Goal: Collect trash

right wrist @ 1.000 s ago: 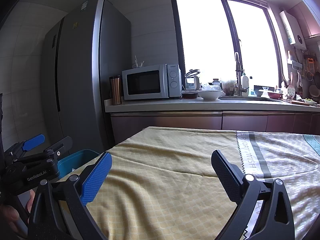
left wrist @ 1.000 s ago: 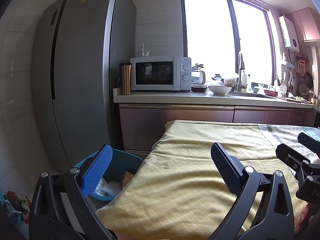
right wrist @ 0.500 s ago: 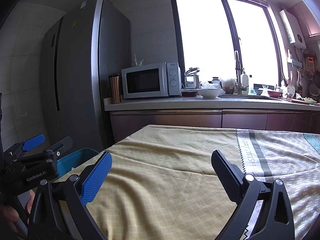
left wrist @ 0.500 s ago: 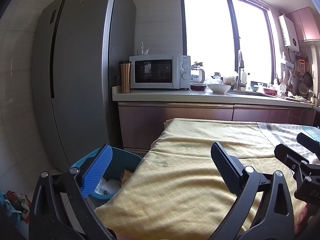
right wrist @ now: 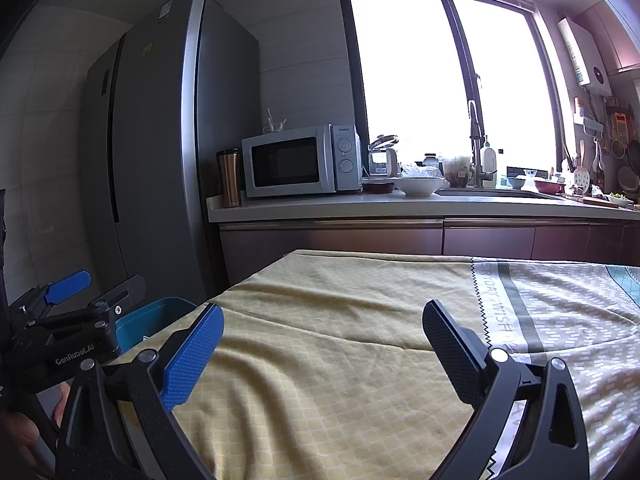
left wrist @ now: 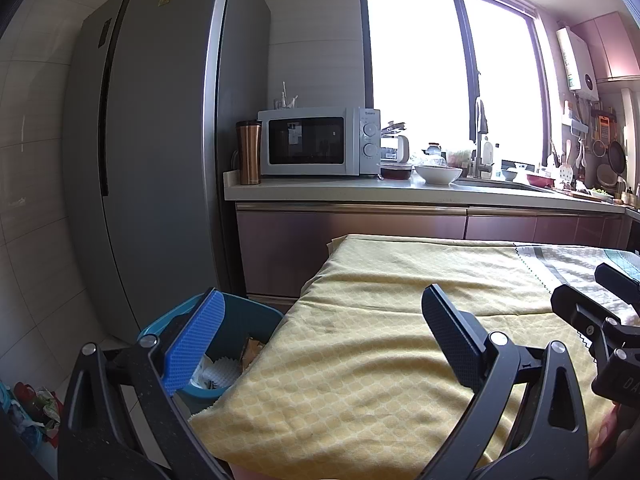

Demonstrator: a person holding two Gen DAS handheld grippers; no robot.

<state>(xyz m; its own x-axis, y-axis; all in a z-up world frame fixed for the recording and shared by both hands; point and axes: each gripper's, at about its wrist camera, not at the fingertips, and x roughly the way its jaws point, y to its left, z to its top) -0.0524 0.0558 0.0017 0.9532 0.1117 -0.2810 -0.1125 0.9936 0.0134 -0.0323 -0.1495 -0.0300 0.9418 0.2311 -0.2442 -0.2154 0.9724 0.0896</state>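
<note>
Fingers empty over a cleared cloth, bin at the left corner

Left wrist view: the left gripper [left wrist: 320, 340] hovers with its fingers spread wide and nothing between them, above the near left corner of the bench [left wrist: 400, 344], which is draped in a yellow patterned cloth. The blue trash bin [left wrist: 236, 320] stands on the floor just beside that corner, below and to the left of the blue finger [left wrist: 196, 344], partly hidden by it. Crumpled white paper [left wrist: 218, 372] and a brownish wrapper [left wrist: 252, 354] lie inside the bin. No loose trash shows on the cloth here. The right gripper [left wrist: 600, 320] pokes in at the right edge.

Right wrist view: the right gripper [right wrist: 324, 354] is likewise wide open and empty, further to the right over the same cloth. The bin shows only as a blue rim off the bench's left edge, behind the left gripper, so the left hand is clearly the nearer to it. The cloth's grey printed band [right wrist: 516, 304] runs away from the camera; nothing lies on it.

Beyond the bench stand a tall grey fridge [right wrist: 160, 160], a microwave [right wrist: 296, 162] on the kitchen counter, a sink and a bright window. Collection looks finished, judging by what is visible.
</note>
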